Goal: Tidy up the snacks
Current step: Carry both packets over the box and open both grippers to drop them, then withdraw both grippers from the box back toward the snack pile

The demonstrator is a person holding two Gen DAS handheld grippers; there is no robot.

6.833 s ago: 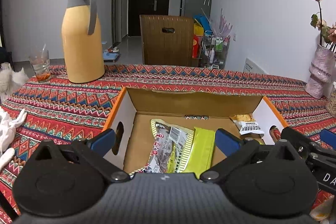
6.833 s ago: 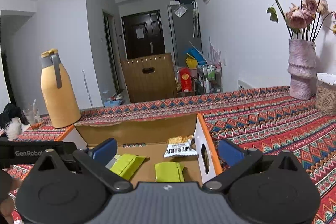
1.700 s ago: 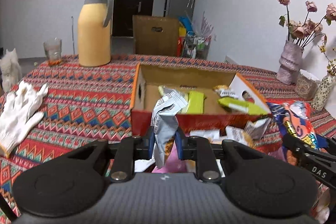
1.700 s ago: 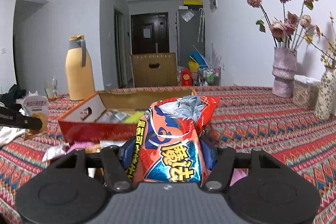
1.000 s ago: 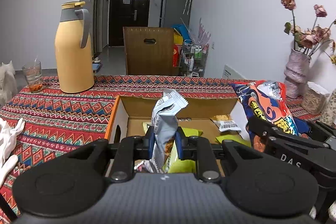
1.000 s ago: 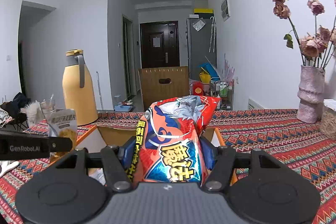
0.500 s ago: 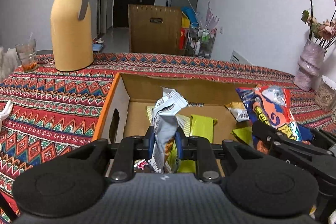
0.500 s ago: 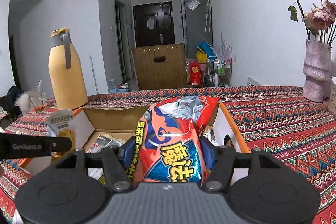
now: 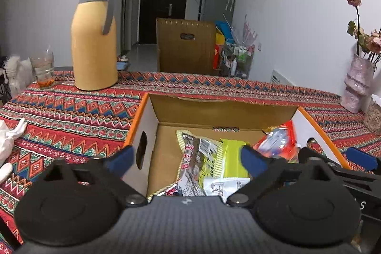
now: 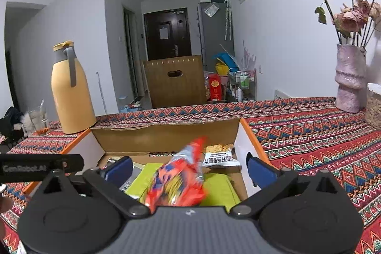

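Patterned cloth covers the worktop where a box (image 9: 152,135) sits. Both grippers, left (image 9: 188,157) and right (image 10: 189,164), are opening over it; the red bag (image 10: 177,179) drops between the right fingers, long axis tilted, into the box's right half.

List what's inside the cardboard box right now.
In the cardboard box: red chip bag, blurred; yellow-green packets; white barcode snack; grey printed pack. Whatever lies beneath them is covered.
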